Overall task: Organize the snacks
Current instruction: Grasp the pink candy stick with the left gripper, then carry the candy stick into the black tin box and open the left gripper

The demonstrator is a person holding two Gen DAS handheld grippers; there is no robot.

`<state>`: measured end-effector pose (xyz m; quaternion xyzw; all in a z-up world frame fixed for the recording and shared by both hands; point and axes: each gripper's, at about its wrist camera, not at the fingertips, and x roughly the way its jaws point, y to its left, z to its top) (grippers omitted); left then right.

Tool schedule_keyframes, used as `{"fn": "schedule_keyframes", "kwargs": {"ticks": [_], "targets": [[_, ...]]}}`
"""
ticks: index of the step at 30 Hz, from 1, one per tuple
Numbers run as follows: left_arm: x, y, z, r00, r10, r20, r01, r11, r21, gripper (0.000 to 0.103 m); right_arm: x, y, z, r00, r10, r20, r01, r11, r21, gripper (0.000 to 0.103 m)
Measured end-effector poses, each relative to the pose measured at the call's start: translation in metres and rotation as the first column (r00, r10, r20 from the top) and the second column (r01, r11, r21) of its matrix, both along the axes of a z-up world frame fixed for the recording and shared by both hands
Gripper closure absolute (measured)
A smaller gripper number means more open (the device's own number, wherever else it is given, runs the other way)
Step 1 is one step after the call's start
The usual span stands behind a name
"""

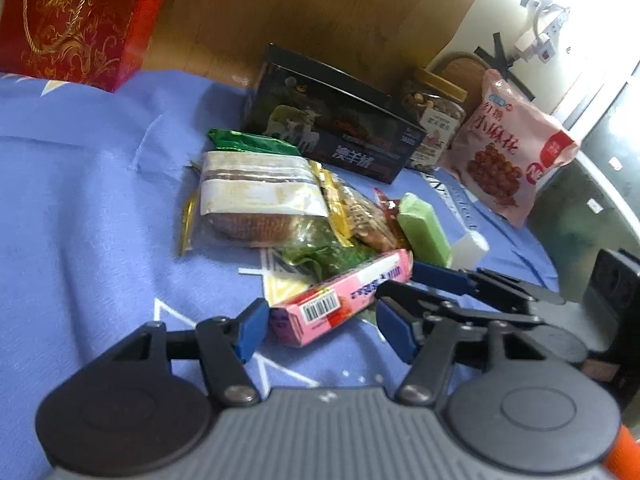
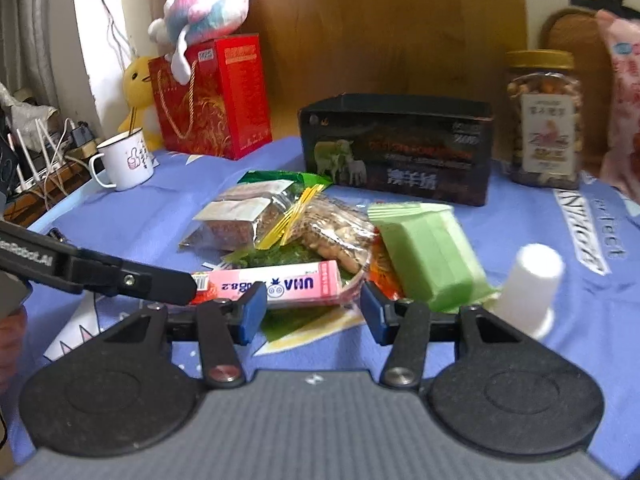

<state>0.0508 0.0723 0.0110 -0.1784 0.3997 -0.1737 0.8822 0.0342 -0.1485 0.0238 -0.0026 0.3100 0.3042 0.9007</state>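
A pile of snacks lies on the blue cloth (image 1: 80, 200). A pink box (image 1: 340, 300) (image 2: 276, 284) lies at the pile's near edge. Behind it lie a clear bag of brown cakes (image 1: 256, 204) (image 2: 236, 220), a bag of nuts (image 2: 336, 232), a green leafy packet (image 1: 328, 256) and a green bar (image 1: 424, 228) (image 2: 432, 256). My left gripper (image 1: 320, 332) is open, its pads either side of the pink box's near end. My right gripper (image 2: 314, 312) is open just in front of the box, and shows in the left wrist view (image 1: 440, 276).
A black box (image 1: 332, 128) (image 2: 400, 148), a nut jar (image 2: 544, 120) and a pink bag (image 1: 508, 148) stand at the back. A red gift bag (image 2: 212, 96) and a white mug (image 2: 124, 160) stand at the left. A white bottle (image 2: 528, 288) stands at the right.
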Motion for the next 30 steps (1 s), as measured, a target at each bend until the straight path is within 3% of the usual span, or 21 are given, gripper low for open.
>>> {"fn": "schedule_keyframes", "kwargs": {"ticks": [2, 6, 8, 12, 16, 20, 26, 29, 30], "targets": [[-0.002, 0.0, -0.002, 1.0, -0.003, 0.006, 0.002, 1.0, 0.011, 0.047, 0.003, -0.002, -0.002, 0.999, 0.046, -0.023, -0.045, 0.998, 0.053, 0.046], [-0.007, 0.005, 0.003, 0.999, 0.022, 0.027, -0.023, 0.999, 0.035, 0.047, -0.002, 0.001, 0.0, 0.996, 0.092, -0.001, -0.092, 0.995, 0.026, 0.049], [-0.009, 0.009, 0.01, 0.999, 0.031, 0.034, -0.032, 0.999, 0.028, 0.047, -0.004, 0.001, 0.002, 0.996, 0.09, -0.01, -0.09, 0.995, 0.041, 0.058], [-0.001, 0.008, 0.036, 0.996, 0.027, 0.082, -0.03, 0.999, 0.038, 0.047, -0.011, 0.003, 0.018, 0.998, 0.05, 0.047, -0.053, 0.997, 0.051, 0.06], [0.036, -0.003, 0.078, 0.982, 0.009, 0.187, -0.024, 0.997, 0.076, 0.047, 0.006, 0.003, 0.046, 0.99, 0.008, 0.143, -0.017, 0.998, 0.059, 0.06], [0.099, -0.017, 0.104, 0.969, -0.012, 0.246, -0.012, 0.995, 0.097, 0.047, 0.056, 0.003, 0.068, 0.975, -0.063, 0.213, 0.05, 0.997, 0.067, 0.06], [0.186, -0.036, 0.086, 0.981, -0.011, 0.196, -0.017, 0.99, 0.14, 0.043, 0.135, 0.002, 0.062, 0.963, -0.17, 0.209, 0.155, 0.984, 0.088, 0.058], [0.201, -0.037, 0.07, 0.989, -0.003, 0.149, -0.019, 0.989, 0.146, 0.037, 0.155, 0.0, 0.049, 0.97, -0.165, 0.179, 0.16, 0.986, 0.044, 0.055], [0.198, -0.033, 0.07, 0.986, 0.007, 0.167, -0.031, 0.989, 0.145, 0.036, 0.157, 0.001, 0.047, 0.971, -0.163, 0.178, 0.161, 0.987, 0.025, 0.055]]}}
